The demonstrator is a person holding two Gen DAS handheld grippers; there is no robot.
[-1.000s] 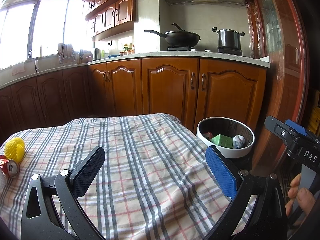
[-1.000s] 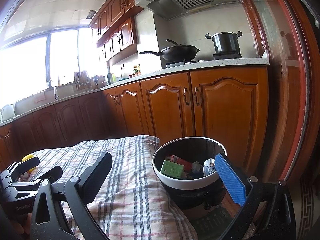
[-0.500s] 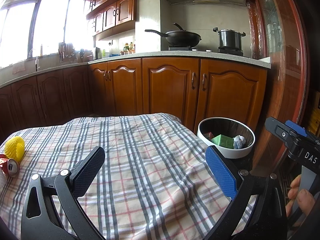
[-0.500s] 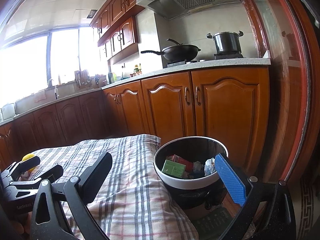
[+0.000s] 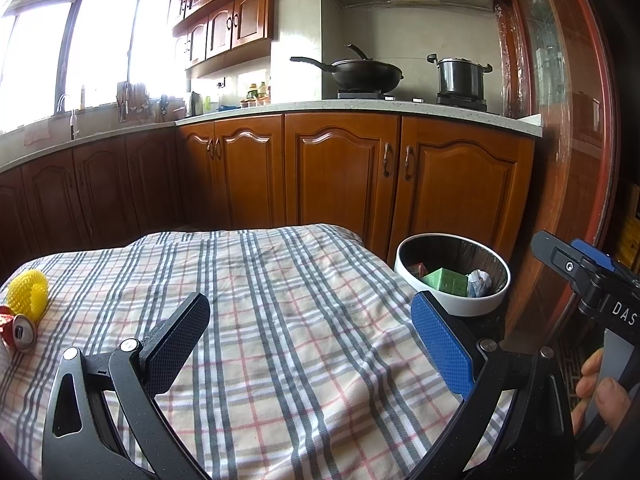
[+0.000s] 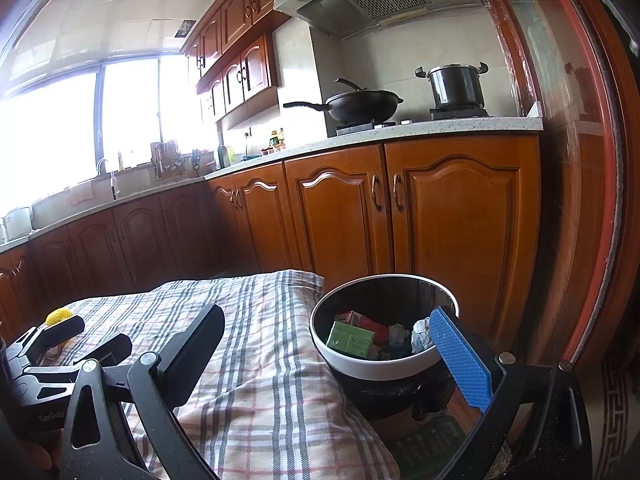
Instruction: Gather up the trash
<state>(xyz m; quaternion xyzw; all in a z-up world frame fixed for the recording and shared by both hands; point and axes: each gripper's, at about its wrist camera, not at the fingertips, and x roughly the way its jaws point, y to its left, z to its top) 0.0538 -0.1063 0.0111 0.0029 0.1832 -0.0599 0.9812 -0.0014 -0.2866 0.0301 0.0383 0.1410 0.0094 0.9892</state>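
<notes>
A round white-rimmed trash bin (image 5: 472, 308) stands beside the table's right edge; it holds a green box (image 5: 446, 281), a red carton and crumpled paper. It also shows in the right wrist view (image 6: 372, 368). A yellow mesh ball (image 5: 28, 295) and a crushed red can (image 5: 18, 332) lie at the table's far left. My left gripper (image 5: 308, 340) is open and empty over the plaid tablecloth (image 5: 280, 320). My right gripper (image 6: 324, 354) is open and empty, its blue finger in front of the bin's rim.
Wooden cabinets (image 5: 340, 176) run behind the table, with a wok (image 5: 360, 72) and a pot (image 5: 460, 78) on the counter. A red door frame (image 5: 576, 160) stands at the right. The left gripper's body (image 6: 48, 364) shows at the right wrist view's lower left.
The right wrist view has shifted slightly, so the bin sits a little further right in it. The left gripper has hardly moved. Both grippers stay open.
</notes>
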